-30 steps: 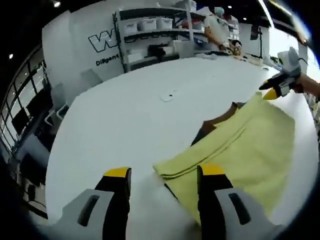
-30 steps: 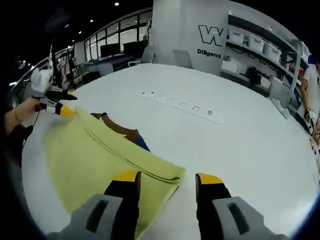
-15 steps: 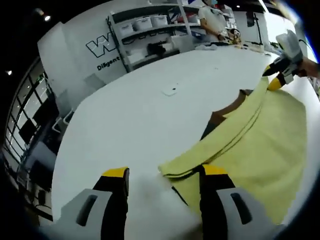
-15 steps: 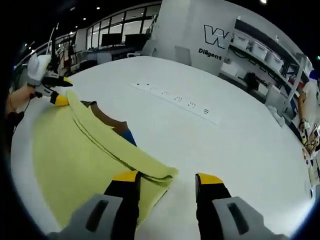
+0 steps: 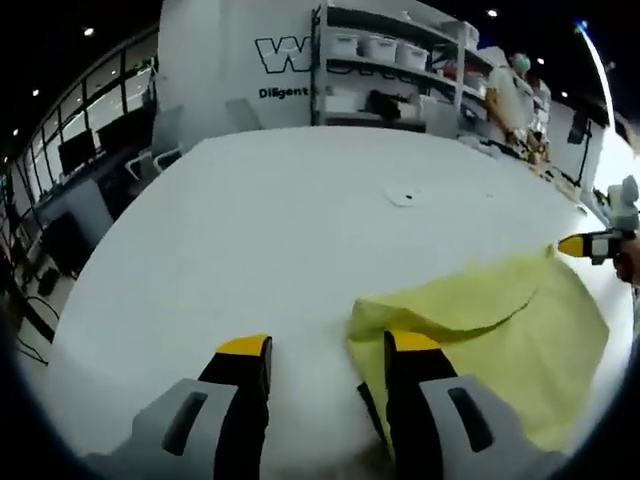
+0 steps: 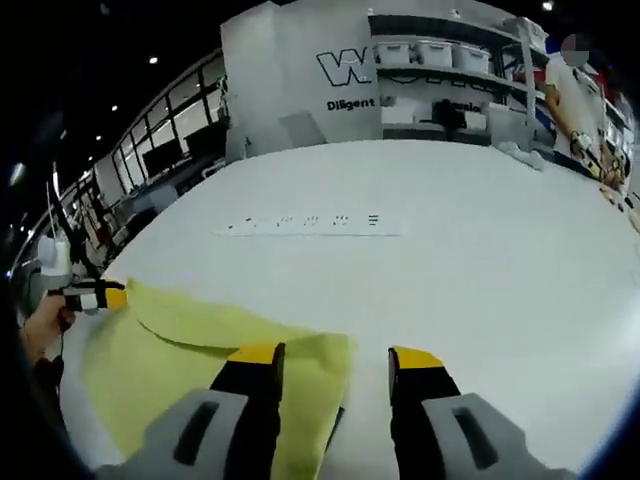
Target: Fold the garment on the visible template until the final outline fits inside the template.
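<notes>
Garment first: the pale yellow cloth garment (image 5: 500, 330) is lying on the big white round table (image 5: 250, 220), spreading out between the two sets of tongs, nearest corner right by the left gripper (image 5: 328, 345) and the far corner out by the other one.

What's changed: a second ago a brown and blue patch was poking out from under the far edge, and now the yellow is covering it completely. The top layer is looking like it's been carried over and is settling, with a soft curved fold edge running across. So I'm guessing a fold is just landing, which is good for shrinking the outline, though I can't make out any template lines now, so can't say if it fits.

In the left gripper view the long axis is running from the tongs' inner jaw away to the right toward the right gripper (image 5: 585, 244). In the right gripper view it's stretching leftward from the right gripper (image 6: 330, 355) to the left gripper (image 6: 100, 296).

Tongs: both pairs are standing wide apart in their own views, gripping nothing, each with one jaw over a corner of the cloth. Seen from afar, each one's yellow tips are looking closed together at the cloth edge, so honestly I can't tell for sure.

Further out a white strip with dark marks (image 6: 310, 226) is lying on the table, and shelving with bins (image 5: 390, 70) is standing beyond.
</notes>
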The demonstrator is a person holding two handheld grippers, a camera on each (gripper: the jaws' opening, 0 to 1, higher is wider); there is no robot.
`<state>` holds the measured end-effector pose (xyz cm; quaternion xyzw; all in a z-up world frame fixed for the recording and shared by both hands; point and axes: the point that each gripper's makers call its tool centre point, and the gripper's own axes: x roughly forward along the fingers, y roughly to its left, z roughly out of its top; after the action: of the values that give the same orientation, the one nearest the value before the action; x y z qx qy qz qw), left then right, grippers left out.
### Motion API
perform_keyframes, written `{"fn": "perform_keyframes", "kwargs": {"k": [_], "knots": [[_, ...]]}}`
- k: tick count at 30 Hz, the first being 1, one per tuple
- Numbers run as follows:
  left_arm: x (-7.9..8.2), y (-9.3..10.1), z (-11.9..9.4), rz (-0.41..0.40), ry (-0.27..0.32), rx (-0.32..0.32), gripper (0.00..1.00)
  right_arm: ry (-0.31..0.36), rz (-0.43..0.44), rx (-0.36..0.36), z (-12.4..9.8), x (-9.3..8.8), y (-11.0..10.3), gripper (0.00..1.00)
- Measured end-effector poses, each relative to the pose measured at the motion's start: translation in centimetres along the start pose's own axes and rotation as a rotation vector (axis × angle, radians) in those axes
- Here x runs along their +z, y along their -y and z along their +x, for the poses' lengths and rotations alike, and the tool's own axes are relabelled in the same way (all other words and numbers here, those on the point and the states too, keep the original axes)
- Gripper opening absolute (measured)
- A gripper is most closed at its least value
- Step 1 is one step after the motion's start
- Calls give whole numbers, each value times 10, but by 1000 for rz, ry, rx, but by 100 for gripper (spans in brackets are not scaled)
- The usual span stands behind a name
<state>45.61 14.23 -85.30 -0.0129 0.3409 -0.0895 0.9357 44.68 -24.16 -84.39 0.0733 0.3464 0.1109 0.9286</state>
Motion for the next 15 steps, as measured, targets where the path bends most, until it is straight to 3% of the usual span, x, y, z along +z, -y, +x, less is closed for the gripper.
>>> {"fn": "perform_keyframes", "kwargs": {"k": [3, 5, 9, 13, 15], "knots": [[1, 9, 3, 50, 11, -43, 50, -28, -128, -30, 2, -3, 3, 43], [-2, 13, 6, 93, -8, -46, 55, -23, -129, -33, 3, -3, 0, 45], [-3, 17, 9, 138, 3, -39, 56, -25, -112, -60, 11, -4, 6, 59], [8, 14, 16, 46, 50, -28, 54, -15, -66, -88, 18, -2, 14, 59], [13, 6, 18, -17, 72, 11, 50, -1, -53, -119, 23, 1, 20, 60]]}}
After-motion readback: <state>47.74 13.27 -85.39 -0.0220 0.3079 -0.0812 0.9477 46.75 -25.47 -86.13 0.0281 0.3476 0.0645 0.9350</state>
